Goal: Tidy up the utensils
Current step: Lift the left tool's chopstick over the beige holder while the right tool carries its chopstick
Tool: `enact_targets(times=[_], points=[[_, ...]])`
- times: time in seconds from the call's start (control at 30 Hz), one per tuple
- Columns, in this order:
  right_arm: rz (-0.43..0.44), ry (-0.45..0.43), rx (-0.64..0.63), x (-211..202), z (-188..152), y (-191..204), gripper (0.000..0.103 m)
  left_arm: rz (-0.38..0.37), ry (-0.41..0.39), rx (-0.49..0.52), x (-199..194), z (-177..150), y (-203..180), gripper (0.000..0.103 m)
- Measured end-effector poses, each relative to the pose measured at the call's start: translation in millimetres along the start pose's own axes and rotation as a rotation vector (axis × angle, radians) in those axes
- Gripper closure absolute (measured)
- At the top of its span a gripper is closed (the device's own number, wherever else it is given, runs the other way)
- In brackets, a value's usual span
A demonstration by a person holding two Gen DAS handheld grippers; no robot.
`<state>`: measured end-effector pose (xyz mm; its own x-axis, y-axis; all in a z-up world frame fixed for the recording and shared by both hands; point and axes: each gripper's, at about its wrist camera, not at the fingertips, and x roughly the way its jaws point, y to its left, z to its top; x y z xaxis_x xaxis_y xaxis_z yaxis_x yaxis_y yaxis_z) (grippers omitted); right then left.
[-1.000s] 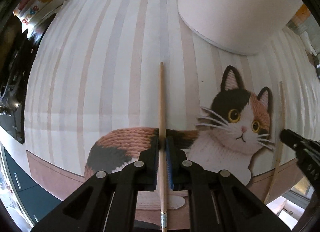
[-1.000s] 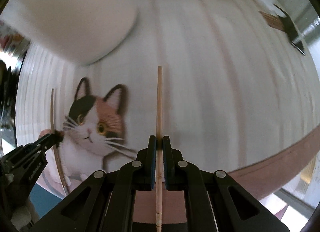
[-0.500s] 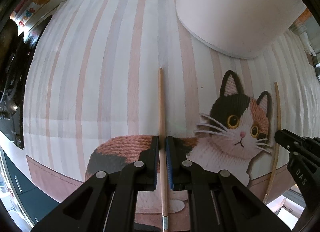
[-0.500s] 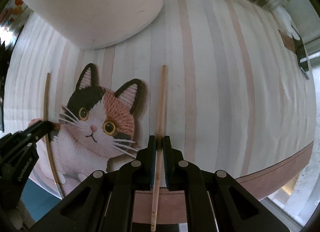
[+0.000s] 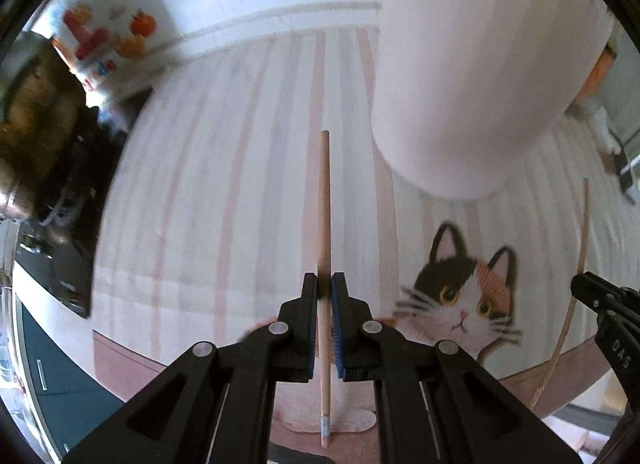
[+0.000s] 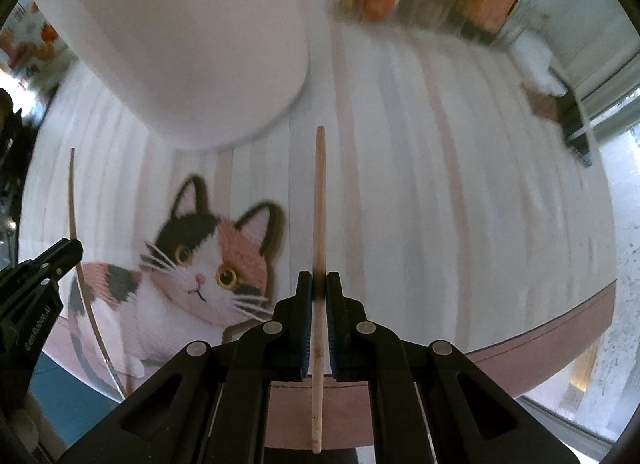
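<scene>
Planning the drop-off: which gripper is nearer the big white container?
Hard to call; roughly equal. The left gripper has the white container ahead to its right; the right gripper has it ahead to its left, each holding a chopstick.

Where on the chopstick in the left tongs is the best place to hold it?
Hold the left chopstick where the left tongs already clamp it: on the thicker part, nearer the banded butt end, coming from above with the pads across its round sides. The longer, tapering part then sticks out ahead, probably easy to aim at the white container.
</scene>
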<state>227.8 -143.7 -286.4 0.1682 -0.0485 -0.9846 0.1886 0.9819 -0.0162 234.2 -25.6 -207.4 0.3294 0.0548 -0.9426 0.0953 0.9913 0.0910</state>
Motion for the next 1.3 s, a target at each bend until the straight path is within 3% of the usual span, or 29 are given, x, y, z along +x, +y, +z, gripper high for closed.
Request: enact_targets(times=[0.33, 0.67, 0.97, 1.17, 1.3], points=[[0.069, -0.214, 0.065, -87.2, 19.4, -26.1, 0.096, -0.022, -0.17, -0.061, -66.3, 20.9, 21.1, 0.099], [0.162, -0.437, 0.107, -177.8, 50.9, -39.9, 0.097, -0.093, -0.388, -0.147, -168.6, 68.5, 51.6, 0.099], [0.318, -0.561, 0.099, -278.3, 93.0, -46.8, 0.097, -0.227, -0.55, -0.195, -258.7, 127.9, 69.3, 0.099], [0.356, -0.625, 0.083, -315.0, 126.6, -42.7, 0.097, -0.274, -0.549, -0.19, -263.8, 164.4, 59.6, 0.099], [0.343, -0.632, 0.089, -316.7, 158.6, -39.9, 0.097, -0.291, -0.489, -0.184, -240.5, 185.2, 46.6, 0.099]])
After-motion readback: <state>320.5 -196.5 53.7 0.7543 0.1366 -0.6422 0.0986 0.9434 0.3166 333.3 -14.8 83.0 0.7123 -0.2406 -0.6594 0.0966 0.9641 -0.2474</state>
